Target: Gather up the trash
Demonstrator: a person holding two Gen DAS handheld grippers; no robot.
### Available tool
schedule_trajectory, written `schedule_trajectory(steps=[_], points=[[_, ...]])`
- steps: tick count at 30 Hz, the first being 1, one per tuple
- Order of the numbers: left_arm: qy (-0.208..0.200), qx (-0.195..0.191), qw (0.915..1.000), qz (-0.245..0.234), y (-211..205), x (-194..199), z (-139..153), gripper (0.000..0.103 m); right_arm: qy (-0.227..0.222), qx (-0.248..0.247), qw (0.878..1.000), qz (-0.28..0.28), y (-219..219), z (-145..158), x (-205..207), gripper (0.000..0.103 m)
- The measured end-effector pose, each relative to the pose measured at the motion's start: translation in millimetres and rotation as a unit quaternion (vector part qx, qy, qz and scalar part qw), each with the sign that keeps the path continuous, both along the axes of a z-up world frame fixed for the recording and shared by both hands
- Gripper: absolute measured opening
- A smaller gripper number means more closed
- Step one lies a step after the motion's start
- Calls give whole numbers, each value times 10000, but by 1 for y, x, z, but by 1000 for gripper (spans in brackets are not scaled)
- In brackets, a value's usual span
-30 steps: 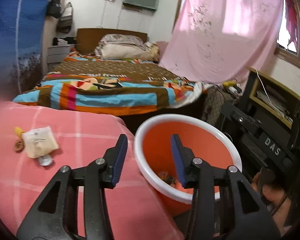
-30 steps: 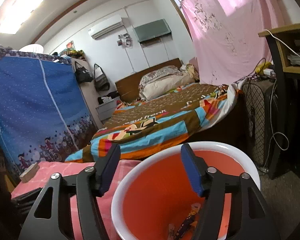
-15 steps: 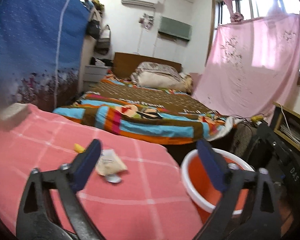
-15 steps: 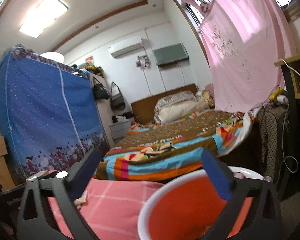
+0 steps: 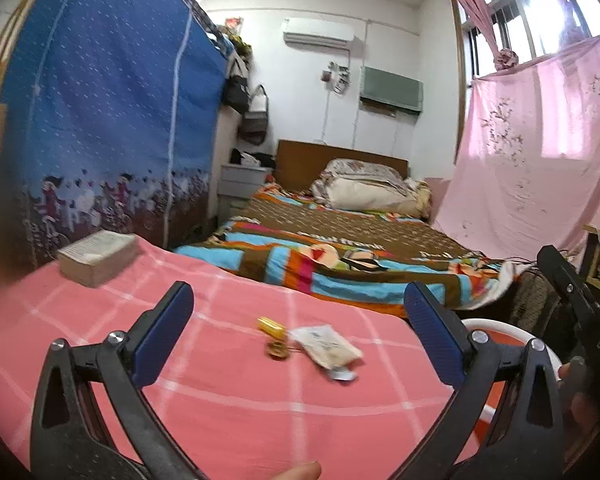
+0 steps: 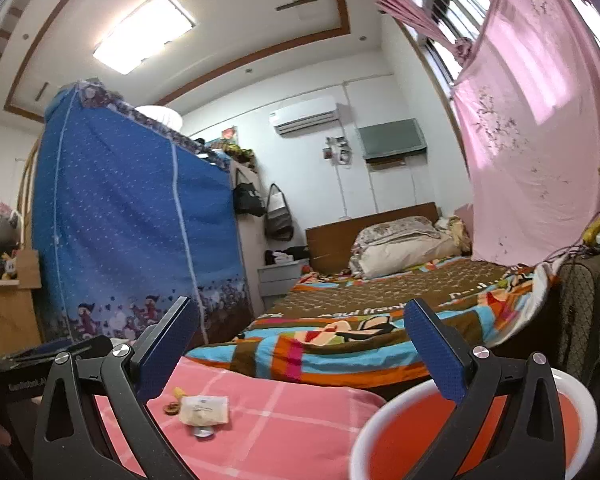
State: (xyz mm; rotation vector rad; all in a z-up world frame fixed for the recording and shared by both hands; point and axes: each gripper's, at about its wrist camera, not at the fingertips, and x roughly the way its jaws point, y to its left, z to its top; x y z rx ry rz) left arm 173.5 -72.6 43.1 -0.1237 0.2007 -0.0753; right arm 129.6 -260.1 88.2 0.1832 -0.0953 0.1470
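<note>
A small pile of trash lies on the pink checked cloth [image 5: 220,392]: a white packet [image 5: 326,346], a yellow wrapper [image 5: 271,326], a brown bit [image 5: 277,353] and a silvery cap [image 5: 342,376]. My left gripper [image 5: 298,330] is wide open and empty, above and just short of the pile. My right gripper [image 6: 300,344] is wide open and empty, over the rim of the orange bucket [image 6: 580,396]. The packet [image 6: 204,404] and cap [image 6: 202,433] also show in the right wrist view. The bucket rim [image 5: 500,326] stands right of the cloth.
A thick book [image 5: 98,250] lies at the cloth's far left. A bed with a striped blanket [image 5: 340,264] is behind. A blue fabric wardrobe [image 5: 108,120] stands on the left. Black equipment [image 5: 580,312] is on the right. The other gripper's body [image 6: 52,360] is at left.
Both grippers have opened wide. The left one swung left from the bucket to face the trash pile. The right one tilted up, so less of the bucket's inside shows.
</note>
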Motion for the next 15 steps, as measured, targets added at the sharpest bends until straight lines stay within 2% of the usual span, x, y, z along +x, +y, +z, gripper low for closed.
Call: schedule_trajectory(steps=[9,15], points=[[-278,310,9985,367,28,-4,2,103,-10,-222,9995,246,36,-2,16,103],[-313,556,9968,479,41,-2,1,103,299,-315,9980,470,56,-9,37,103]])
